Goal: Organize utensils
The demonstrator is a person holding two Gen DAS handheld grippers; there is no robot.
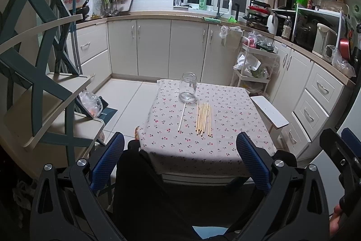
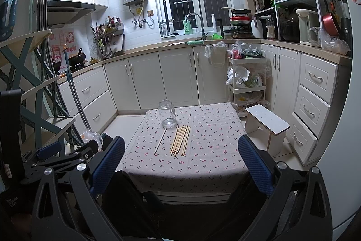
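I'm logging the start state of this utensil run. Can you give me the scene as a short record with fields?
surface: small table with cherry-print cloth
container: clear glass jar, upright, empty, no lid, at the far side of the table
utensils: bundle of wooden chopsticks lying flat beside the jar; one pale single stick lying apart, on the bundle's left
left hand-held gripper: open, short of the table, holding nothing
right hand-held gripper: open, short of the table, holding nothing
task progress: nothing in the jar yet
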